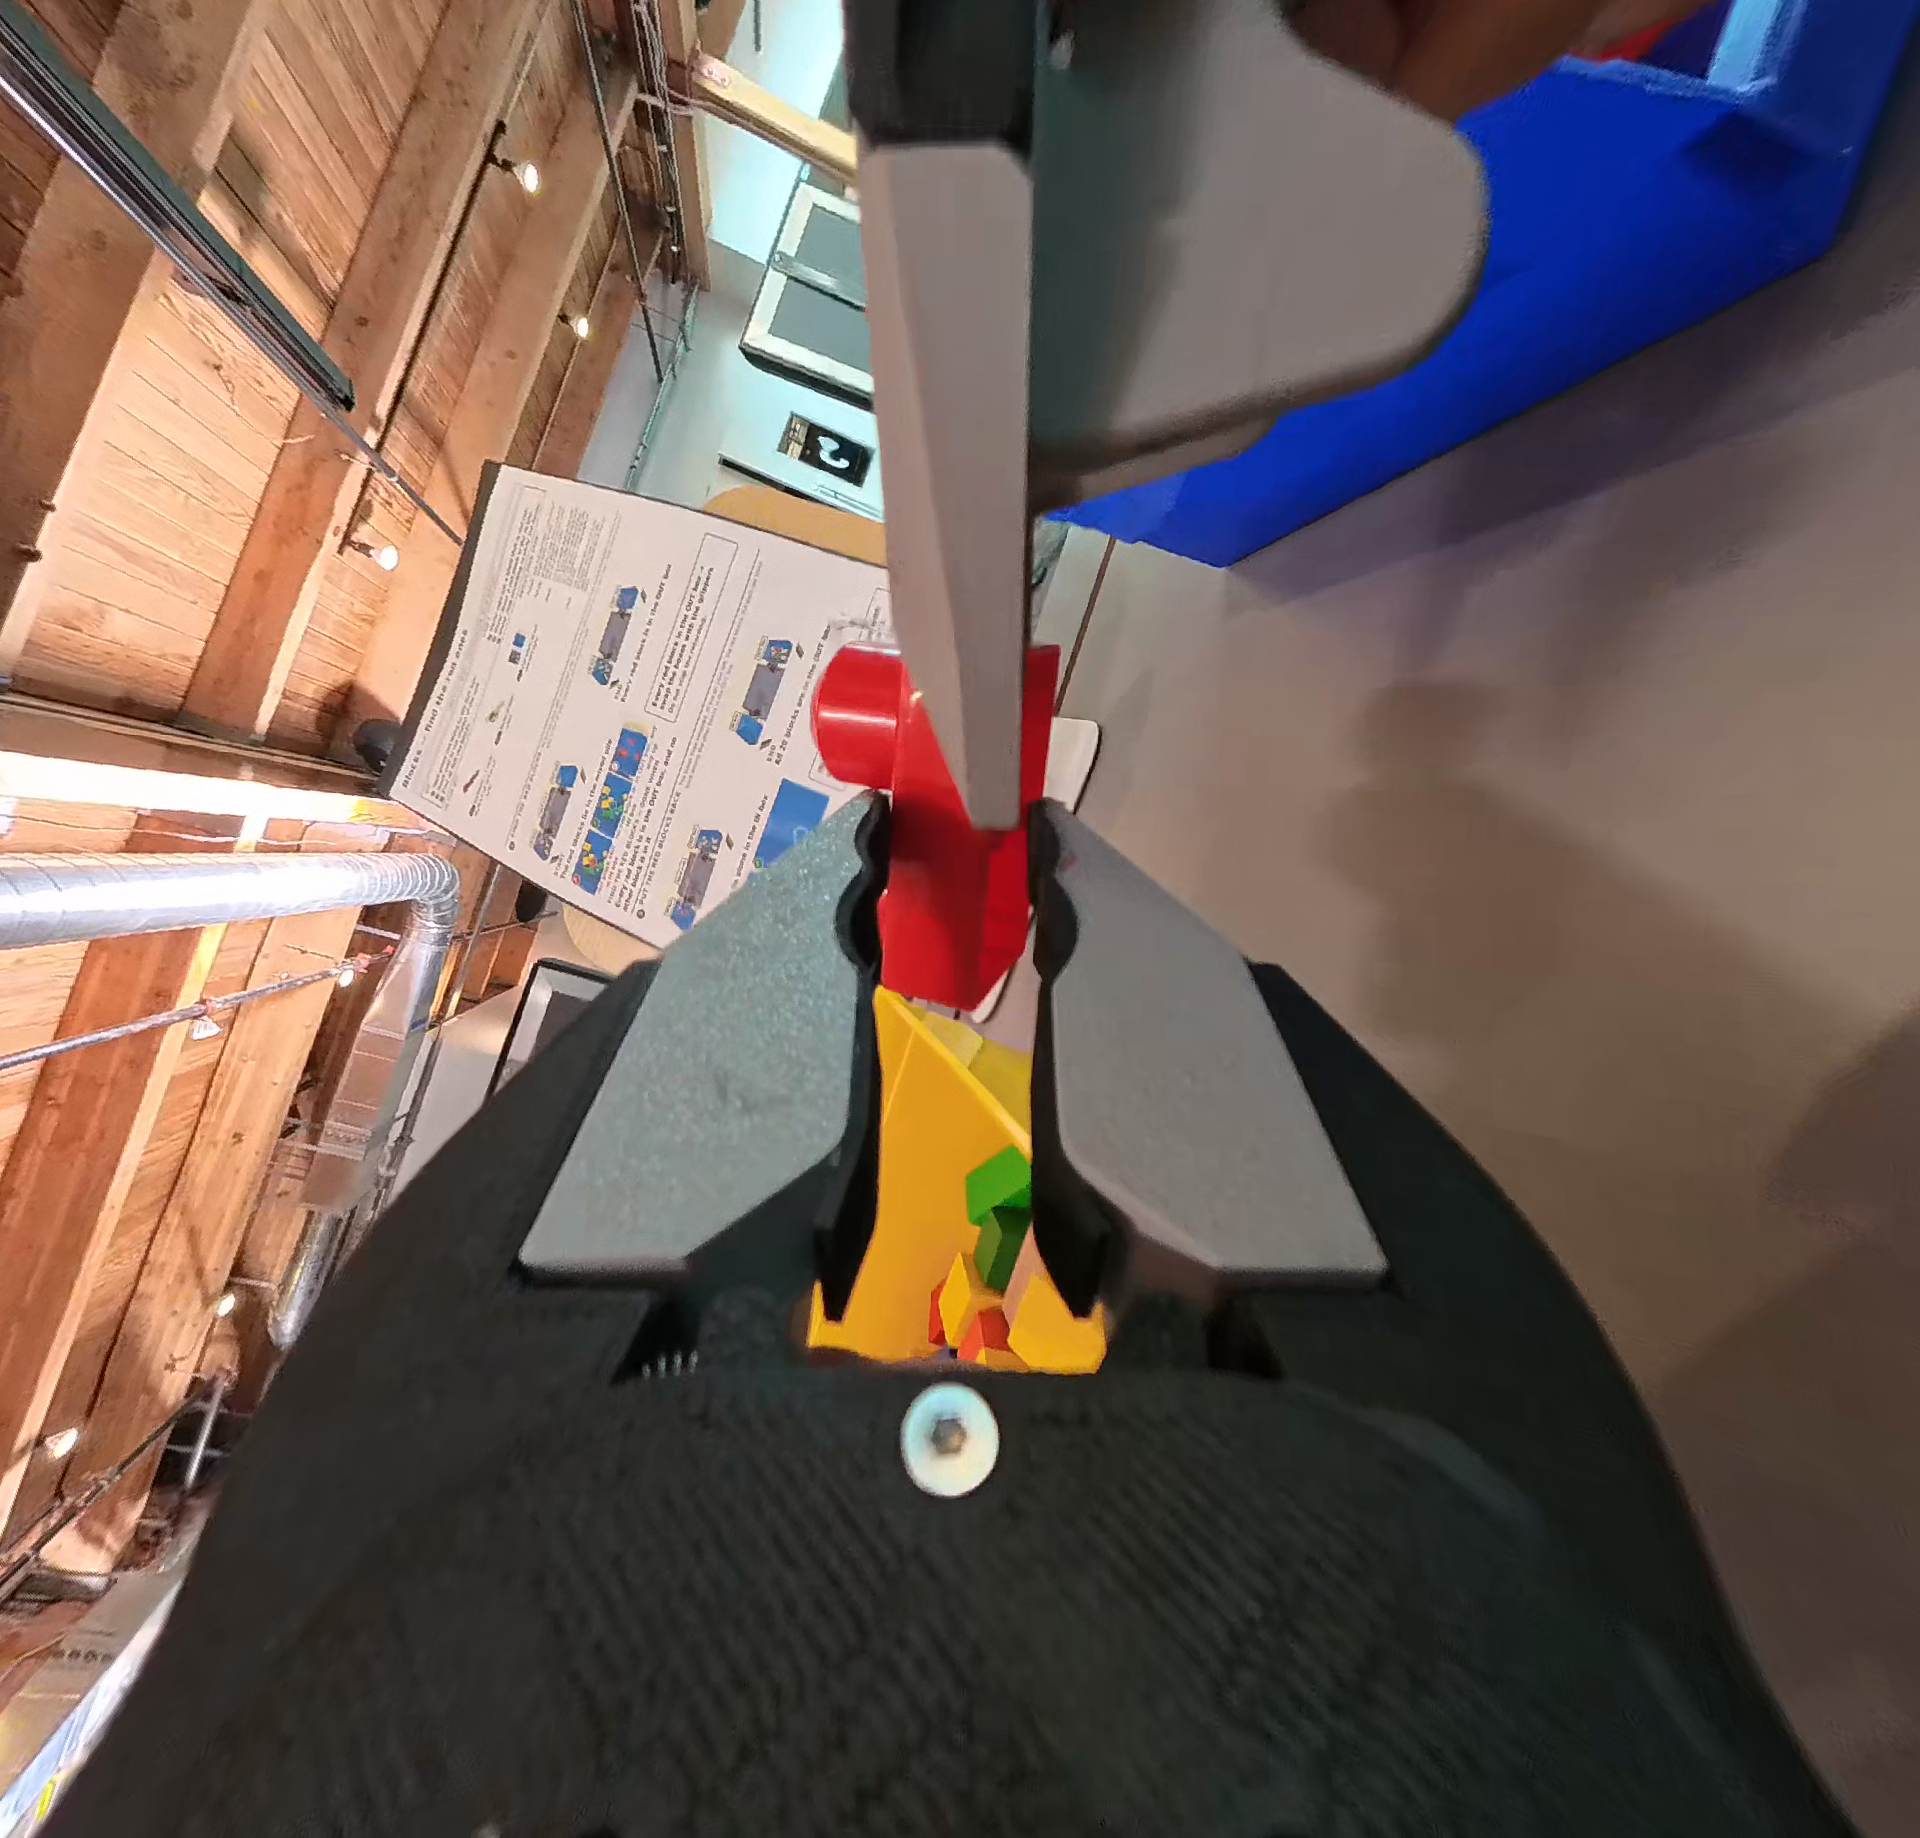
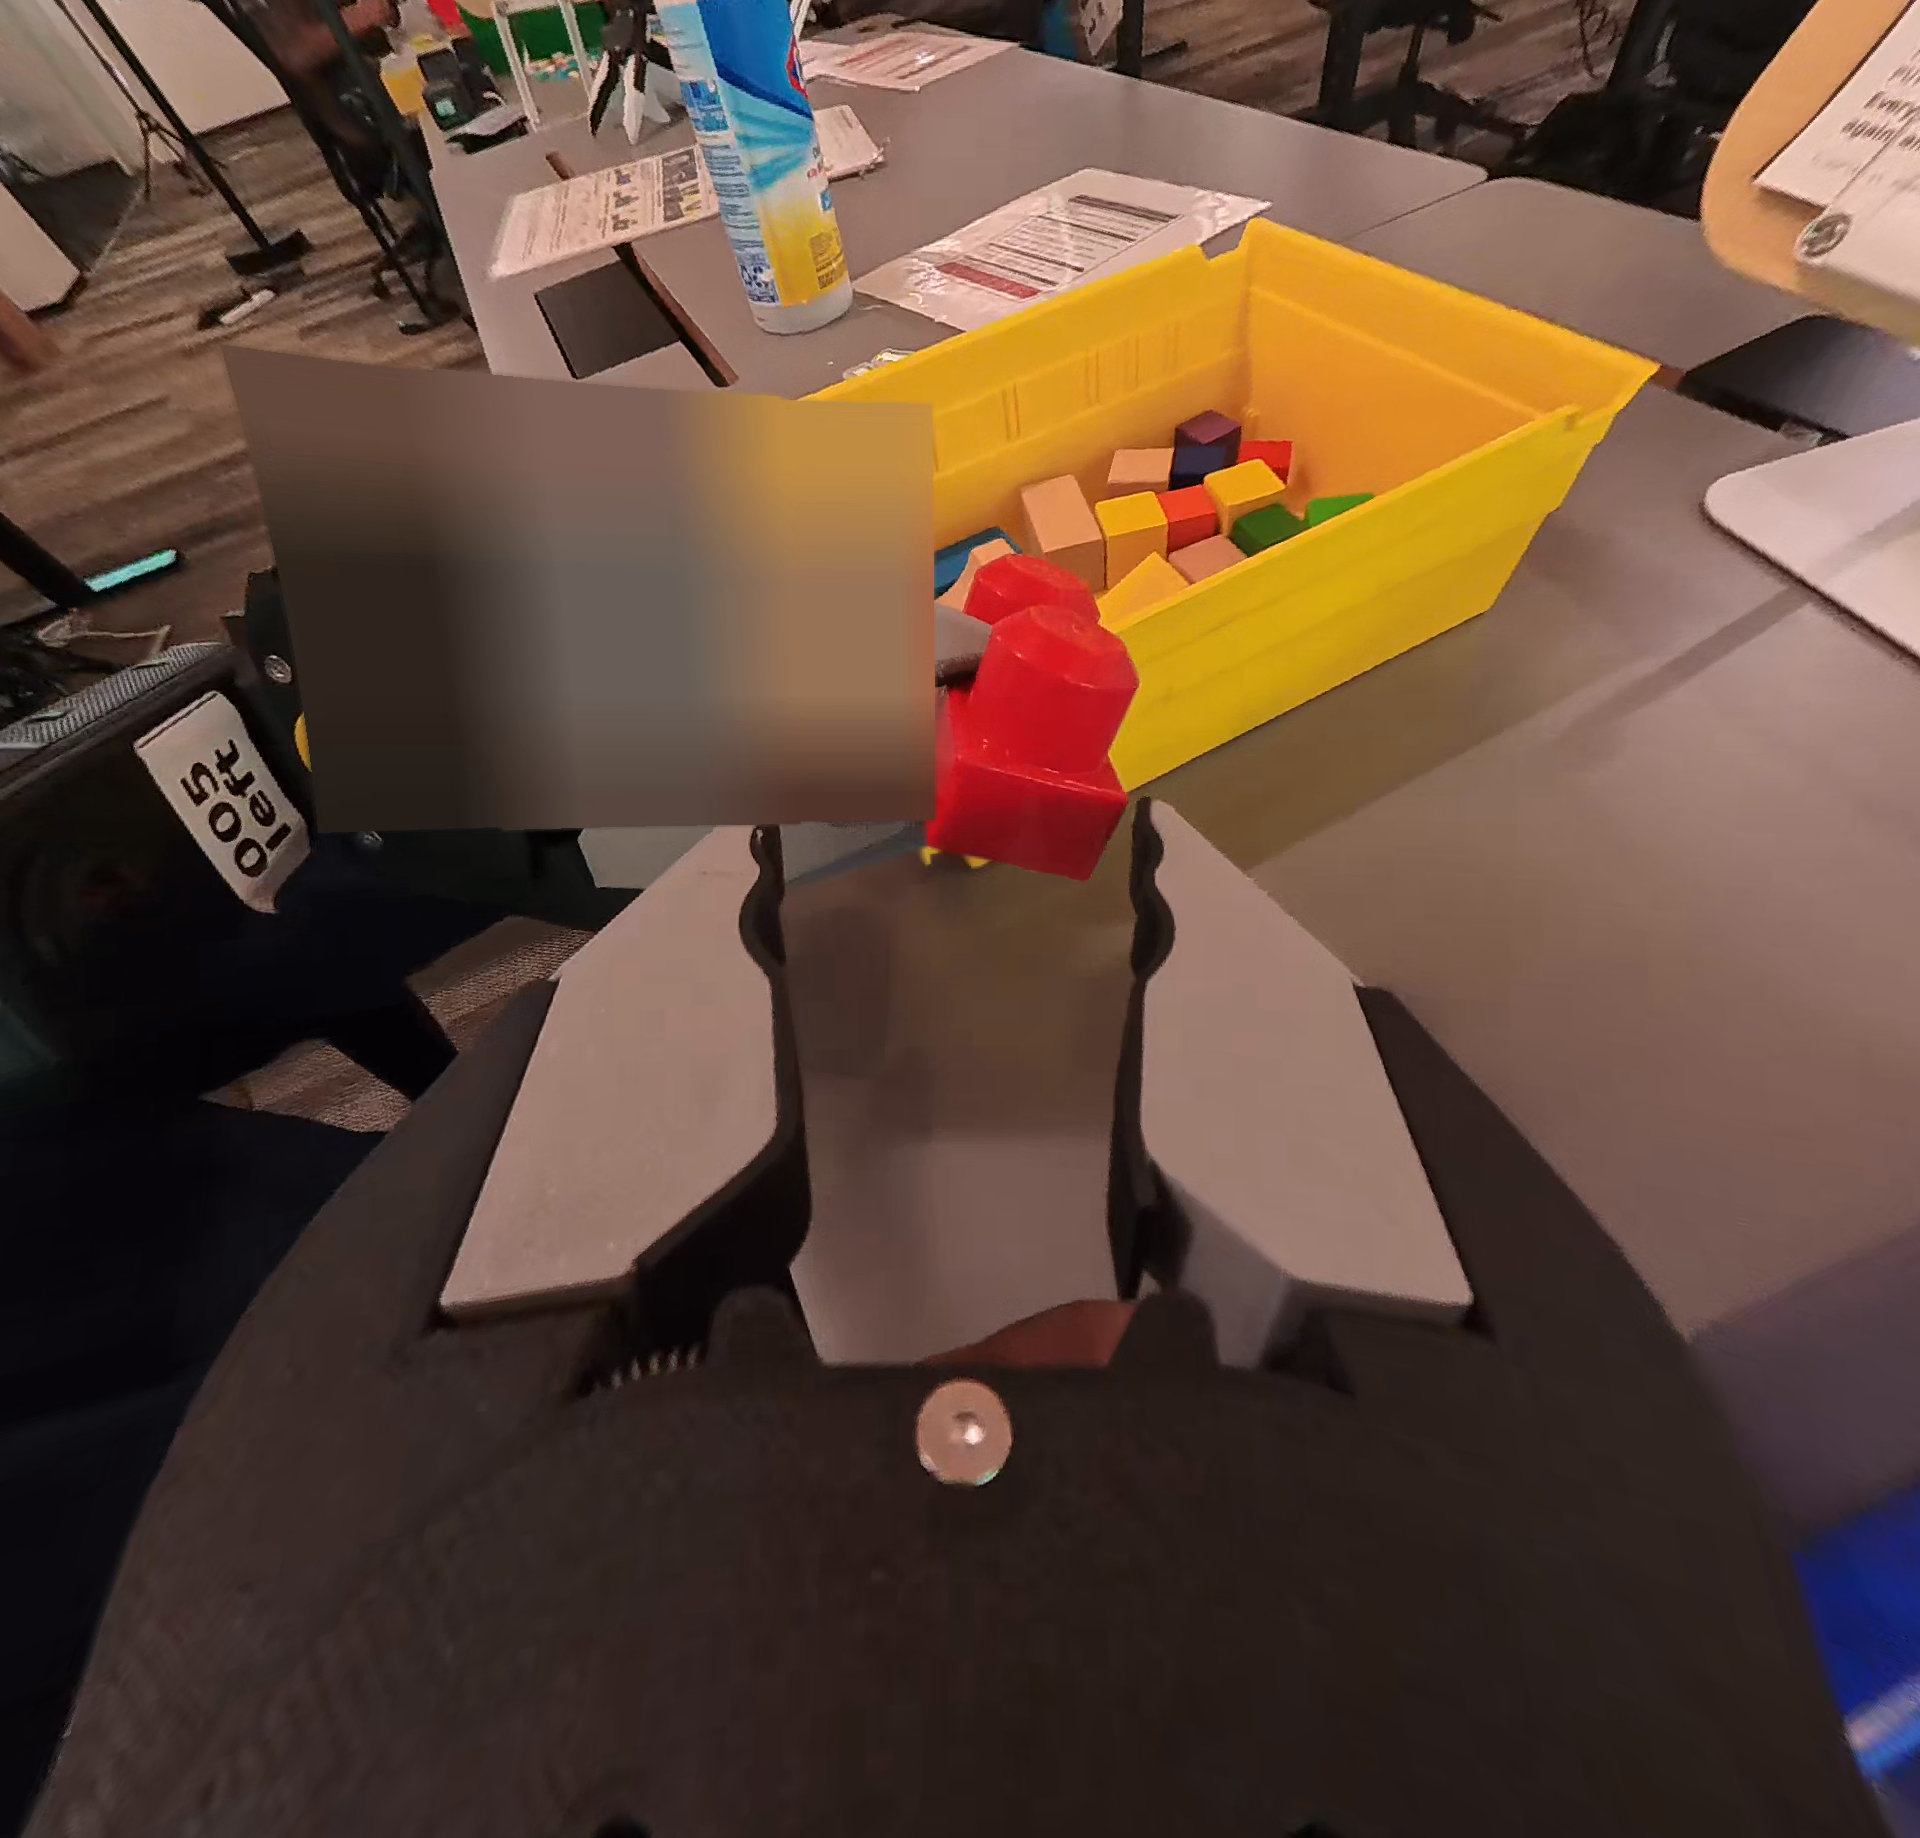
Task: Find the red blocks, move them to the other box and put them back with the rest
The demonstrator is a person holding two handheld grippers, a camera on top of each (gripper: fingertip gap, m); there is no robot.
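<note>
We see the grey counter (image 2: 1455,957) carrying a yellow box (image 2: 1351,593) of mixed blocks and, at the edge, a blue box (image 1: 1558,313). Our left gripper (image 1: 956,853) has its fingers clamped on the red block (image 2: 1029,728), raised beside the yellow box. Our right gripper (image 2: 951,853) fingers stand spread wide, empty, just before that block.

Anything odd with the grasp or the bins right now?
Nothing spilled or damaged. One thing: the left gripper holds the red studded block turned sideways in mid-air beside the yellow bin, while the open right gripper sits just short of it.
</note>
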